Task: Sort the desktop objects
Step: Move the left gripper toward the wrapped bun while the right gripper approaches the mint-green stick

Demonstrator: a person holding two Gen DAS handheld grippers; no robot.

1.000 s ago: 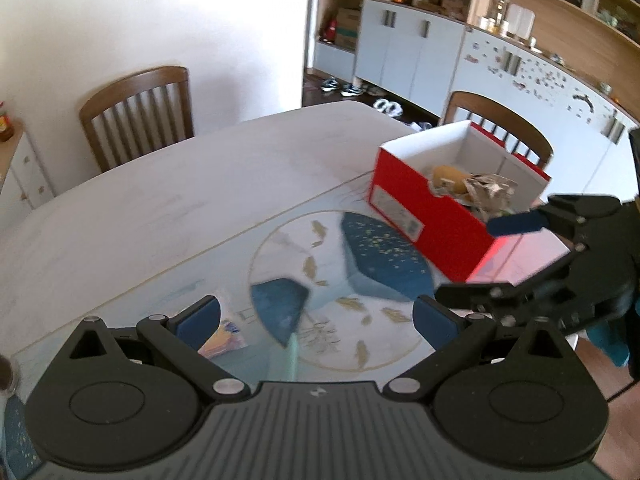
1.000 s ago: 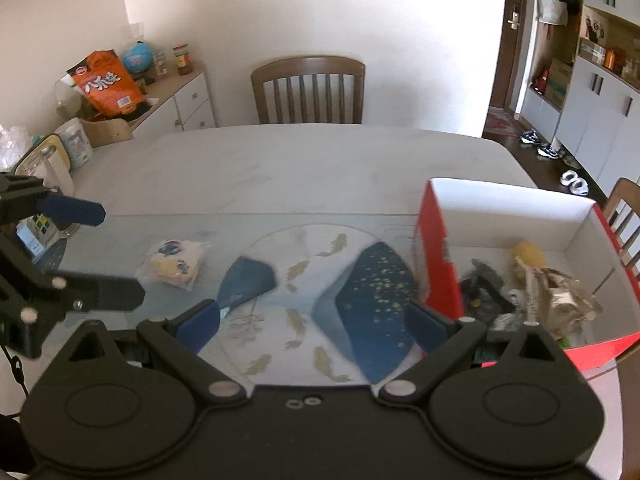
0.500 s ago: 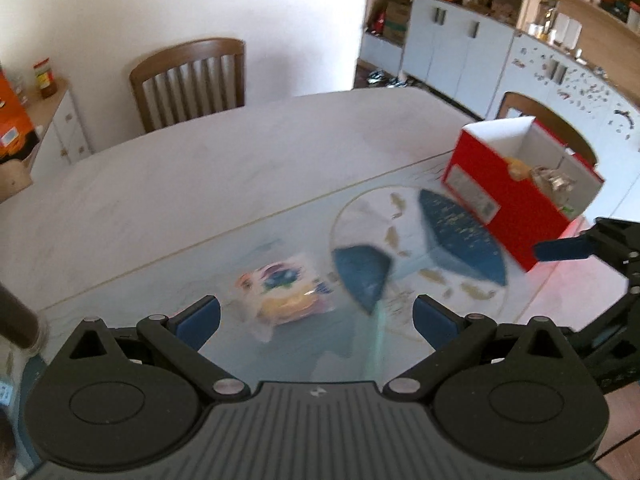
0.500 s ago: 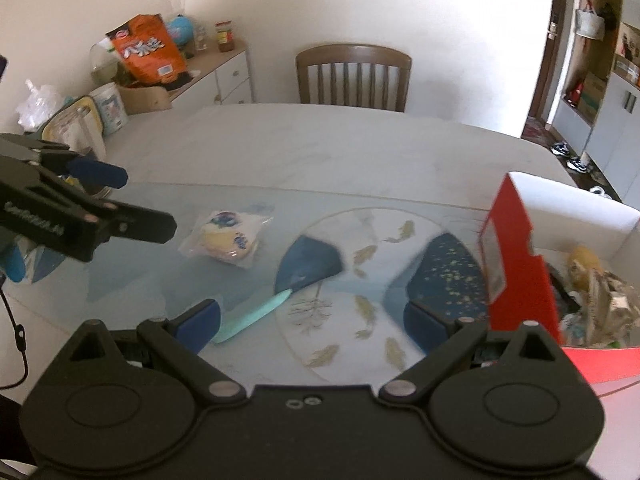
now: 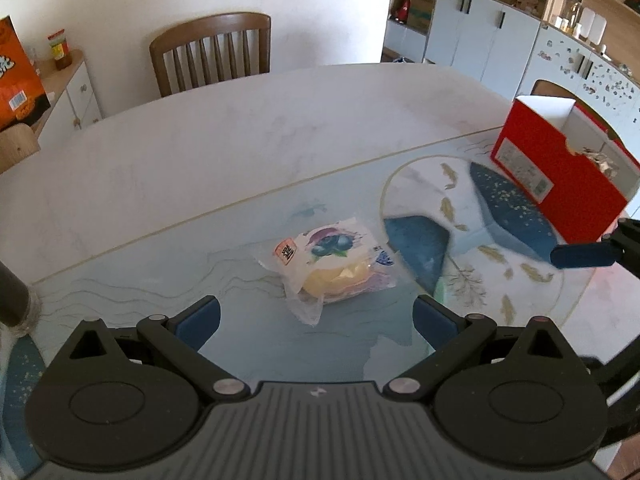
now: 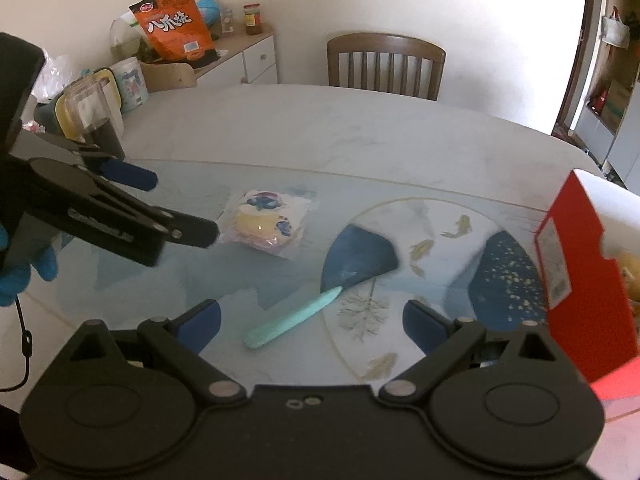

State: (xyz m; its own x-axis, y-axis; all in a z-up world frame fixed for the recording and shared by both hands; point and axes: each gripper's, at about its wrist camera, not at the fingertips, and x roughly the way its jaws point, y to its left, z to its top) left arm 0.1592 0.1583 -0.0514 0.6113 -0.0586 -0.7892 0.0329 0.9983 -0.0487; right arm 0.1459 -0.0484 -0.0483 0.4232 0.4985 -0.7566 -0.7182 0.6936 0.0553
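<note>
Left gripper [image 5: 316, 316]: jaws spread wide, nothing held between them. It is held above the near edge of the desk [image 5: 224, 148], over the glass mat. Just ahead of the blue fingertips [image 5: 199, 319] a wrapped pastry [image 5: 332, 266] is seen lying flat on the mat, in clear plastic printed with blueberries and an orange label; no contact with the jaws. In the right wrist view the same gripper [image 6: 180, 208] is seen from the side, one finger close beside the wrapped pastry [image 6: 266, 224], whether touching cannot be told. A blue-gloved hand [image 6: 20, 276] is seen behind it.

Right gripper [image 6: 312, 320]: jaws likewise spread, empty, held above the mat. Between and just ahead of its fingers a mint-green stick-like object [image 6: 294, 318] lies tilted on the mat, its far tip at a dark blue patch of the mat's fish-pattern circle [image 6: 420, 256]. Only one blue fingertip of this gripper [image 5: 584, 255] is seen at the right edge of the left wrist view.

Farther out: a red box [image 5: 560, 176] with white interior stands open on the right side of the desk, crumpled wrappers and a yellow item inside. In the right wrist view the red box [image 6: 576, 280] is close on the right.

Beyond the desk: a wooden chair [image 5: 212, 52] against the wall, a side cabinet [image 6: 240, 60] carrying an orange snack bag [image 6: 174, 24] and a jar [image 6: 251, 19].
</note>
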